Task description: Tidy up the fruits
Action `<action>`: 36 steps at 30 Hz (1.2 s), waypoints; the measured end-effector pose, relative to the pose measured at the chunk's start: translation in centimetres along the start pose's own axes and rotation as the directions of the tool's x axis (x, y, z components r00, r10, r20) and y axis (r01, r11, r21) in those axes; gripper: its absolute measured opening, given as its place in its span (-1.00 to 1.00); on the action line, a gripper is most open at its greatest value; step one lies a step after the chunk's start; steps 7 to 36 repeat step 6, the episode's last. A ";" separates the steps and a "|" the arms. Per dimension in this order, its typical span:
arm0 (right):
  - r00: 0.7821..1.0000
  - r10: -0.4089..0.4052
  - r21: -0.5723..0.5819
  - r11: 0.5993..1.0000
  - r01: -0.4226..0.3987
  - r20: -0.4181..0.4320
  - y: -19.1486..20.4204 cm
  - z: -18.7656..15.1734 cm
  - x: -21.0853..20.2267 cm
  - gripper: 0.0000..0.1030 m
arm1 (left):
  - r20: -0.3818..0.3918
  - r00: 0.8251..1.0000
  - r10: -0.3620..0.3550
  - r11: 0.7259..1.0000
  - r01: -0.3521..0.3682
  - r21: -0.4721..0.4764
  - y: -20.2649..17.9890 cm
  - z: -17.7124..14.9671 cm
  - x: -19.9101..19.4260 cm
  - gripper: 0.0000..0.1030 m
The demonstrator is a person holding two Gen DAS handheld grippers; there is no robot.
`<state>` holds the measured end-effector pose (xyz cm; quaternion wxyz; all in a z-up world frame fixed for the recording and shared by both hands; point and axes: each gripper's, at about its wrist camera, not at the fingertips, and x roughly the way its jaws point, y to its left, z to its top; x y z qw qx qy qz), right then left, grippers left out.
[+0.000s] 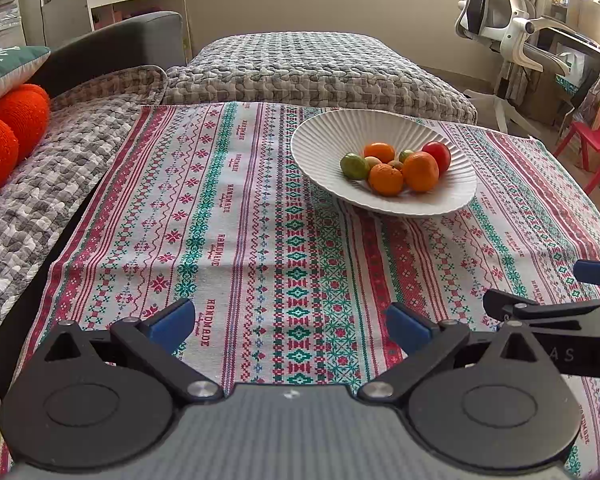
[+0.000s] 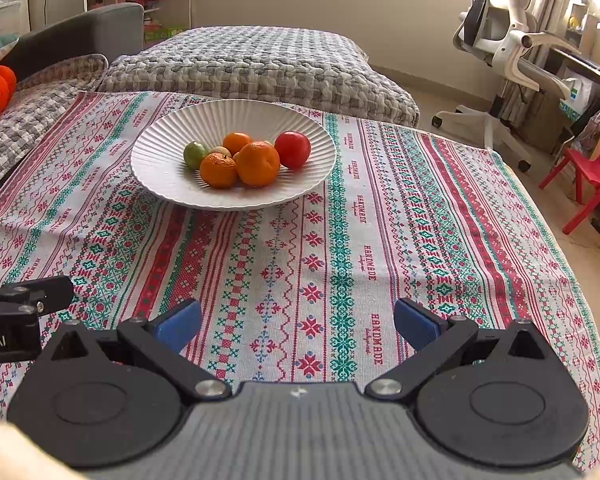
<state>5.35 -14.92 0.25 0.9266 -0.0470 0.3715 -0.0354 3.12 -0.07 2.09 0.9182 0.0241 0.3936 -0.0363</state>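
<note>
A white ribbed bowl (image 1: 328,148) stands on the patterned tablecloth (image 1: 240,240). It holds several fruits: oranges (image 1: 420,171), a red apple (image 1: 438,156) and a green fruit (image 1: 354,166). The bowl also shows in the right wrist view (image 2: 168,160), with an orange (image 2: 258,163), the red apple (image 2: 294,149) and the green fruit (image 2: 195,155). My left gripper (image 1: 288,330) is open and empty, low over the cloth, well short of the bowl. My right gripper (image 2: 298,324) is open and empty, also short of the bowl.
A grey quilted sofa with an orange cushion (image 1: 8,136) lies left of the table. A quilted ottoman (image 1: 312,68) stands behind it. A white office chair (image 2: 500,60) and a red child's chair (image 2: 592,176) stand at the right. The other gripper (image 1: 560,312) shows at the right edge.
</note>
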 end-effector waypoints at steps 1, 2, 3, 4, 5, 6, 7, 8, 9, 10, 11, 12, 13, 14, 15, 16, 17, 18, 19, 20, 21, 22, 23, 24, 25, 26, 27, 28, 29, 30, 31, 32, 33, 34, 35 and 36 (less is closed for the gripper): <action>1.000 0.000 0.000 1.000 0.000 0.000 0.0 0.0 0.0 0.99 | -0.001 1.000 0.002 1.000 -0.002 0.001 0.1 0.0 0.0 0.87; 1.000 0.000 0.000 1.000 0.000 0.000 0.0 0.0 0.0 0.99 | -0.002 1.000 0.003 1.000 -0.003 0.001 0.1 0.0 0.0 0.87; 1.000 0.000 0.000 1.000 0.000 0.000 0.0 0.0 0.0 0.99 | -0.001 1.000 0.004 1.000 -0.004 0.000 0.1 0.1 0.0 0.87; 1.000 0.000 0.000 1.000 0.000 0.000 0.0 0.0 0.0 0.99 | 0.000 1.000 0.004 1.000 -0.004 0.002 0.1 0.1 0.0 0.87; 1.000 0.000 0.000 1.000 0.000 0.000 0.0 0.0 0.0 0.99 | 0.001 1.000 0.002 1.000 -0.002 0.004 0.1 0.1 0.1 0.87; 1.000 -0.001 0.000 1.000 0.001 0.000 0.0 0.0 0.0 0.99 | 0.002 1.000 0.000 1.000 0.000 0.005 0.1 0.0 0.2 0.87; 1.000 -0.001 0.000 1.000 0.001 0.000 0.0 0.0 0.0 0.99 | 0.002 1.000 0.000 1.000 0.000 0.005 0.1 0.0 0.2 0.87; 1.000 -0.001 0.000 1.000 0.001 0.000 0.0 0.0 0.0 0.99 | 0.002 1.000 0.000 1.000 0.000 0.005 0.1 0.0 0.2 0.87; 1.000 -0.001 0.000 1.000 0.001 0.000 0.0 0.0 0.0 0.99 | 0.002 1.000 0.000 1.000 0.000 0.005 0.1 0.0 0.2 0.87; 1.000 -0.001 0.000 1.000 0.001 0.000 0.0 0.0 0.0 0.99 | 0.002 1.000 0.000 1.000 0.000 0.005 0.1 0.0 0.2 0.87; 1.000 -0.001 0.000 1.000 0.001 0.000 0.0 0.0 0.0 0.99 | 0.002 1.000 0.000 1.000 0.000 0.005 0.1 0.0 0.2 0.87; 1.000 -0.001 0.000 1.000 0.001 0.000 0.0 0.0 0.0 0.99 | 0.002 1.000 0.000 1.000 0.000 0.005 0.1 0.0 0.2 0.87; 1.000 -0.001 0.000 1.000 0.001 0.000 0.0 0.0 0.0 0.99 | 0.002 1.000 0.000 1.000 0.000 0.005 0.1 0.0 0.2 0.87; 1.000 -0.001 0.000 1.000 0.001 0.000 0.0 0.0 0.0 0.99 | 0.002 1.000 0.000 1.000 0.000 0.005 0.1 0.0 0.2 0.87; 1.000 -0.001 0.000 1.000 0.001 0.000 0.0 0.0 0.0 0.99 | 0.002 1.000 0.000 1.000 0.000 0.005 0.1 0.0 0.2 0.87; 1.000 -0.001 0.000 1.000 0.001 0.000 0.0 0.0 0.0 0.99 | 0.002 1.000 0.000 1.000 0.000 0.005 0.1 0.0 0.2 0.87; 1.000 -0.001 0.000 1.000 0.001 0.000 0.0 0.0 0.0 0.99 | 0.002 1.000 0.000 1.000 0.000 0.005 0.1 0.0 0.2 0.87; 1.000 -0.001 0.000 1.000 0.001 0.000 0.0 0.0 0.0 0.99 | 0.002 1.000 0.000 1.000 0.000 0.005 0.1 0.0 0.2 0.87; 1.000 -0.001 0.000 1.000 0.001 0.000 0.0 0.0 0.0 0.99 | 0.002 1.000 0.000 1.000 0.000 0.005 0.1 0.0 0.2 0.87; 1.000 -0.001 0.000 1.000 0.001 0.000 0.0 0.0 0.0 0.99 | 0.002 1.000 0.000 1.000 0.000 0.005 0.1 0.0 0.2 0.87; 1.000 -0.001 0.000 1.000 0.001 0.000 0.0 0.0 0.0 0.99 | 0.002 1.000 0.000 1.000 0.000 0.005 0.1 0.0 0.2 0.87; 1.000 -0.001 0.000 1.000 0.001 0.000 0.0 0.0 0.0 0.99 | 0.002 1.000 0.000 1.000 0.000 0.005 0.1 0.0 0.2 0.87; 1.000 -0.001 0.000 1.000 0.001 0.000 0.0 0.0 0.0 0.99 | 0.002 1.000 0.000 1.000 0.000 0.005 0.1 0.0 0.2 0.87; 1.000 -0.001 0.000 1.000 0.001 0.000 0.0 0.0 0.0 0.99 | 0.002 1.000 0.000 1.000 0.000 0.005 0.1 0.0 0.2 0.87; 1.000 -0.001 0.000 1.000 0.001 0.000 0.0 0.0 0.0 0.99 | 0.002 1.000 0.000 1.000 0.000 0.005 0.1 0.0 0.2 0.87; 1.000 -0.001 0.000 1.000 0.001 0.000 0.0 0.0 0.0 0.99 | 0.002 1.000 0.000 1.000 0.000 0.005 0.1 0.0 0.2 0.87; 1.000 -0.001 0.000 1.000 0.001 0.000 0.0 0.0 0.0 0.99 | 0.002 1.000 0.000 1.000 0.000 0.005 0.1 0.0 0.2 0.87; 1.000 -0.001 0.000 1.000 0.001 0.000 0.0 0.0 0.0 0.99 | 0.002 1.000 0.000 1.000 0.000 0.005 0.1 0.0 0.2 0.87; 1.000 -0.001 0.000 1.000 0.001 0.000 0.0 0.0 0.0 0.99 | 0.002 1.000 0.000 1.000 0.000 0.005 0.1 0.0 0.2 0.87; 1.000 -0.001 0.000 1.000 0.001 0.000 0.0 0.0 0.0 0.99 | 0.002 1.000 0.000 1.000 0.000 0.005 0.1 0.0 0.2 0.87; 1.000 -0.001 0.000 1.000 0.001 0.000 0.0 0.0 0.0 0.99 | 0.002 1.000 0.000 1.000 0.000 0.005 0.1 0.0 0.2 0.87; 1.000 -0.001 0.000 1.000 0.001 0.000 0.0 0.0 0.0 0.99 | 0.002 1.000 0.000 1.000 0.000 0.005 0.1 0.0 0.2 0.87; 1.000 -0.001 0.000 1.000 0.001 0.000 0.0 0.0 0.0 0.99 | 0.002 1.000 0.000 1.000 0.000 0.005 0.1 0.0 0.2 0.87; 1.000 -0.001 0.000 1.000 0.001 0.000 0.0 0.0 0.0 0.99 | 0.002 1.000 0.000 1.000 0.000 0.005 0.1 0.0 0.2 0.87; 1.000 -0.001 0.000 1.000 0.001 0.000 0.0 0.0 0.0 0.99 | 0.002 1.000 0.000 1.000 0.000 0.005 0.1 0.0 0.2 0.87; 1.000 -0.001 0.000 1.000 0.001 0.000 0.0 0.0 0.0 0.99 | 0.002 1.000 0.000 1.000 0.000 0.005 0.1 0.0 0.2 0.87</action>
